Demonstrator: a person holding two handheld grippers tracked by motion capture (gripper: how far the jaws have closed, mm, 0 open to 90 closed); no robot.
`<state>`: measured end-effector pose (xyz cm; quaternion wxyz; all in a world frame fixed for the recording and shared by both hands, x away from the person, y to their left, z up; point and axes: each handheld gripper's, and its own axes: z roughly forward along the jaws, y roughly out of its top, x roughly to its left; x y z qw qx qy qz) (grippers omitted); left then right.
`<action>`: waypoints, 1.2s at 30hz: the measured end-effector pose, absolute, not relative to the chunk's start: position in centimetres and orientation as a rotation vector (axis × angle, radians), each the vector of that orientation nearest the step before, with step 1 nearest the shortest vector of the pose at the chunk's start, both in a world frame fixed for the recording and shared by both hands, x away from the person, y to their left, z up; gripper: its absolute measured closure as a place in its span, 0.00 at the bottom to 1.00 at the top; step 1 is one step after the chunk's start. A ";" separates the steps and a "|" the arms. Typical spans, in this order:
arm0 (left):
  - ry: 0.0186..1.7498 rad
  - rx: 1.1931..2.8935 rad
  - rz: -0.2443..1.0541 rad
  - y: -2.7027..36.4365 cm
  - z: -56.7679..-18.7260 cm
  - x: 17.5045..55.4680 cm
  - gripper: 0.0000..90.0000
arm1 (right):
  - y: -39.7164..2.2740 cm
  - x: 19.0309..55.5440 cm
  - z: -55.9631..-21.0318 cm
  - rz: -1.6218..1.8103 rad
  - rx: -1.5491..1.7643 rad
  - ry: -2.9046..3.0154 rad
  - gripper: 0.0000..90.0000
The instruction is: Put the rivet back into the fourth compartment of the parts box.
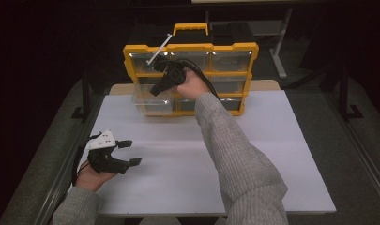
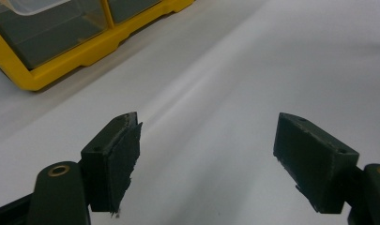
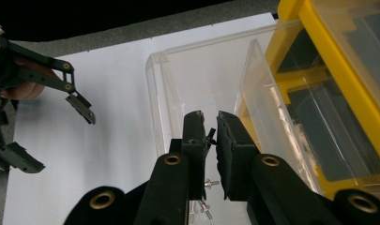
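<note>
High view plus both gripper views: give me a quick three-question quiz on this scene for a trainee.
1. True or false: the left gripper has its jaws closed on a screw.
2. Pick one: the right gripper, pinching a small dark part, hovers over A) the clear drawer pulled out of the yellow cabinet, B) the cabinet's top handle, C) bare table.
3. What lies in the bottom of that drawer, below the jaws?

Key
1. False: its jaws stand wide open with nothing between them.
2. A.
3. Small silver screws.

A workshop: yellow parts organizer (image 1: 190, 75) with screw drawers on a worktable (image 1: 272, 154).
</note>
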<state>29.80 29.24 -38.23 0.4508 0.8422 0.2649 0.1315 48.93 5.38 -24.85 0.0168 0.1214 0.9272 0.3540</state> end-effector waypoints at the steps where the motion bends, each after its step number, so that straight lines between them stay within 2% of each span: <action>1: 0.654 2.082 0.325 29.2 -38.2 29.8 0.25 | 5.4 49.0 -25.0 1.103 0.382 2.885 0.89; 14: 0.656 2.089 0.326 29.2 -38.3 29.8 0.25 | 5.7 49.4 -26.8 1.067 0.427 2.912 0.86; 36: 0.670 2.083 0.311 29.3 -38.6 30.0 0.25 | 3.4 49.1 -24.9 1.153 0.446 2.889 0.76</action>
